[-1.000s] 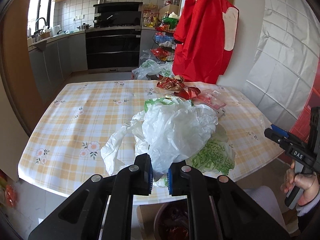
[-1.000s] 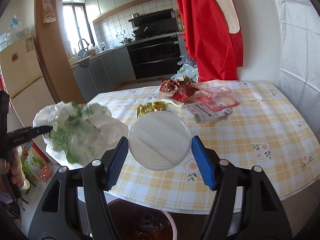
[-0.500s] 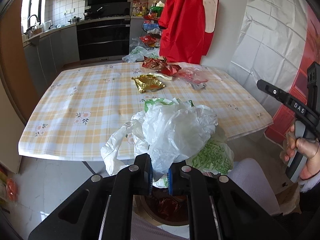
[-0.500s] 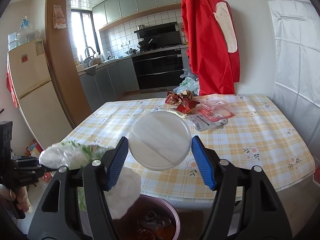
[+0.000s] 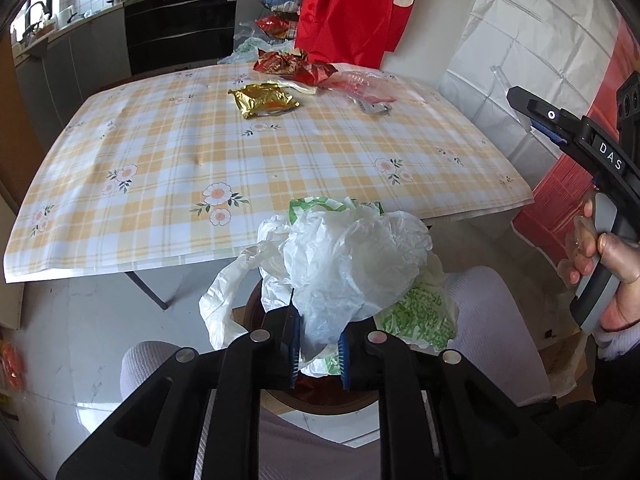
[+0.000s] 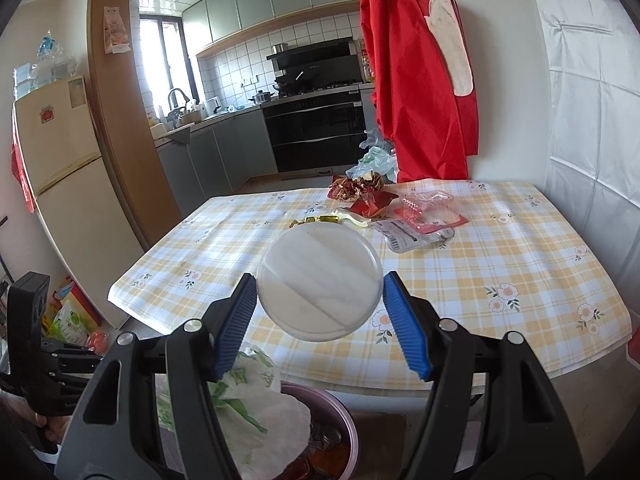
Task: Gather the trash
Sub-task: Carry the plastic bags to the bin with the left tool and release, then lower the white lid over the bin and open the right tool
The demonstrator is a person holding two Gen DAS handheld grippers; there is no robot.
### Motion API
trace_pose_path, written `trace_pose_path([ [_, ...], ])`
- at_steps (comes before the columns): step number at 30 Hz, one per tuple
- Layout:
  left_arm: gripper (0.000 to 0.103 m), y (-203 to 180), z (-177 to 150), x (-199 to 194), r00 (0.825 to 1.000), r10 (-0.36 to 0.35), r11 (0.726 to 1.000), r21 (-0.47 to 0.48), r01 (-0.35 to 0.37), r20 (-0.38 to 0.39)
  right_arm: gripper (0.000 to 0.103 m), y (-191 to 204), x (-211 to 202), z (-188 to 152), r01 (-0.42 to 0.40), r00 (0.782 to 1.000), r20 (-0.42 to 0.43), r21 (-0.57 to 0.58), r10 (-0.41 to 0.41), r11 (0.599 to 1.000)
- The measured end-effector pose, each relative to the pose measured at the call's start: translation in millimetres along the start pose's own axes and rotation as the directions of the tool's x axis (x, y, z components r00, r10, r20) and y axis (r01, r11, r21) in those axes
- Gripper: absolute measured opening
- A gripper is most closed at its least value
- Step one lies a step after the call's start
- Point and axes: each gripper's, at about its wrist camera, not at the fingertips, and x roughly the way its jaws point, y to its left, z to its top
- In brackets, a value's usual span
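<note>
Several wrappers (image 6: 360,194) litter the table (image 6: 520,264) beyond the held lid (image 6: 319,282).

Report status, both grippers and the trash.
Left gripper opening, plastic bags between pads, over bin. Right gripper holds round lid. Nothing blocking.

My left gripper (image 5: 318,350) tilts steeply downward, its jaws opening with crumpled plastic bags (image 5: 344,264) between the pads. My right gripper (image 6: 320,312) points gently downward, clamped on a round white lid (image 6: 319,280); my right hand (image 5: 600,264) grasps its handle.
</note>
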Motion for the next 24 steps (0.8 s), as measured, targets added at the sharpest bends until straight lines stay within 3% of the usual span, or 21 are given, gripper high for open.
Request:
trace_pose_path([
  [7,0.031,-8,5,22,0.999,-0.038,0.999,-0.004,0.038,-0.028,0.066,-5,7,-5,-0.001,1.0,-0.021,0.01,0.001,1.0],
  [11,0.047,-3,8,20,0.998,-0.063,0.997,-0.033,0.063,0.005,0.066,-5,8,-7,0.001,1.0,-0.027,0.011,0.0,1.0],
  [18,0.047,-3,15,17,0.997,-0.074,0.996,-0.041,0.075,0.029,0.066,-2,10,-9,-0.008,0.999,-0.036,0.008,0.008,1.0],
  [24,0.068,8,18,-5,0.991,0.009,0.998,-0.064,0.0,0.131,0.066,3,11,-12,-0.017,0.999,-0.049,-0.002,0.017,1.0],
])
